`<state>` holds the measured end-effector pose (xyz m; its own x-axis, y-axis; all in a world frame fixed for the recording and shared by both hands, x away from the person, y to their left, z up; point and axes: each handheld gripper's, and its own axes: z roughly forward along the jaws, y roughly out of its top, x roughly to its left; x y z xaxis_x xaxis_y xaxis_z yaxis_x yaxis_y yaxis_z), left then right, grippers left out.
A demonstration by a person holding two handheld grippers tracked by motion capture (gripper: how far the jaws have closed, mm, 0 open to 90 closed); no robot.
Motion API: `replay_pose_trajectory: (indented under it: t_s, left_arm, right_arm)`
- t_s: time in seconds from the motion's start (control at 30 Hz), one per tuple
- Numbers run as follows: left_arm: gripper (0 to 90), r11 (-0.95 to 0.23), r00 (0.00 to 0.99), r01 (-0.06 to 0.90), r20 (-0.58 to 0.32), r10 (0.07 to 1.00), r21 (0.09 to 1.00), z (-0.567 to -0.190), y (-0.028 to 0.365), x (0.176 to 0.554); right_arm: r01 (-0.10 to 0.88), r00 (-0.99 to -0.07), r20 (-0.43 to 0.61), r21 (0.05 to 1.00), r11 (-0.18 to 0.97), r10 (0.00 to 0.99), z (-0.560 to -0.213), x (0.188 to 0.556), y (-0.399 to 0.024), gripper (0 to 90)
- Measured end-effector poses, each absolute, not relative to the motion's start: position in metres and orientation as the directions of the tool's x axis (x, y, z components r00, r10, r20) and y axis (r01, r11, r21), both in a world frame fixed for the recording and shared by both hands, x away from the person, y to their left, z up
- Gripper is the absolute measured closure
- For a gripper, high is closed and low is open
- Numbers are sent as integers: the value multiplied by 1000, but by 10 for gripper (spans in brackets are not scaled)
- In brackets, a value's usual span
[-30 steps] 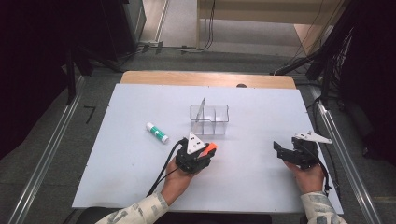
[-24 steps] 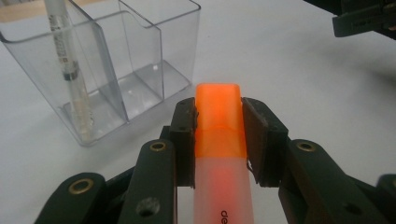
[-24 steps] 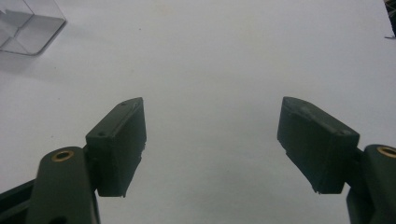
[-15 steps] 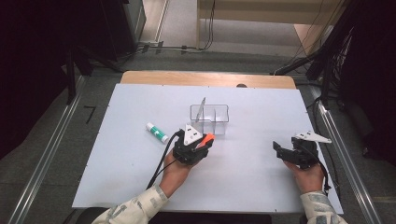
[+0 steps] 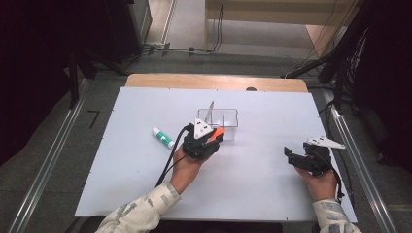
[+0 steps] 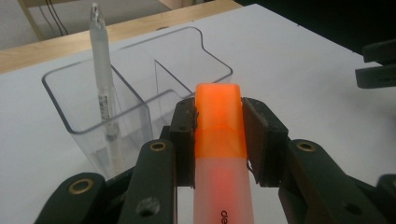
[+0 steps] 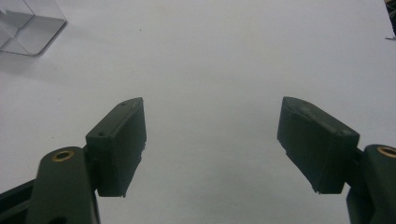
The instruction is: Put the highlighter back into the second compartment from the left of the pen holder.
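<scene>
Step in hand, as judged: carrying the orange highlighter [image 6: 219, 140] to the clear organiser [image 5: 222, 121] for dropping in.

Left gripper [image 5: 210, 141] was clenched on the highlighter: in the left gripper view both pads pressed its sides just below the orange cap, the pale barrel running back between the jaws. In the high view the gripper sat just near of the organiser's front wall, the orange end at the wall.

The organiser stood mid-table, toward the far side. It had two compartments. A white pen [image 6: 105, 93] stood tilted in the left one, as the left gripper view showed it; the compartment right of the divider looked empty.

Right gripper [image 5: 299, 158] was released, jaws wide apart with bare table [image 7: 210, 56] between them, resting at the right side, well apart from the organiser.

A glue stick [image 5: 163, 138] lay on the table left of the left hand, untouched.

Next move, as judged: lift the highlighter above the rim, bring it over the empty compartment, tip it upright, then let go. Risk noted: the barrel catching the rim or divider and nudging the light organiser.
</scene>
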<state>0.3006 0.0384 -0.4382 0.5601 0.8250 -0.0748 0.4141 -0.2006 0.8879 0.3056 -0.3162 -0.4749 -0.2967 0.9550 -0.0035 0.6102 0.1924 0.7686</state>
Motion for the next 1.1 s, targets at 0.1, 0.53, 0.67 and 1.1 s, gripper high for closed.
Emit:
replay_pose_trajectory:
  t_s: [0.1, 0.53, 0.67, 1.1]
  left_arm:
    - [675, -191, 554, 417, -81, 829, 889, -433, 37, 307]
    - [675, -182, 526, 420, -75, 847, 889, -428, 31, 324]
    - [675, -176, 517, 421, -76, 853, 890, -425, 30, 330]
    - [675, -160, 496, 430, -84, 864, 889, -418, 23, 354]
  right_arm:
    - [609, -298, -5, 769, 194, 955, -475, 306, -316, 223]
    - [609, -298, -3, 769, 193, 954, -475, 306, -316, 223]
    - [610, -297, 0, 770, 189, 955, -475, 306, -316, 223]
    - [609, -299, -3, 769, 193, 954, -475, 306, -317, 223]
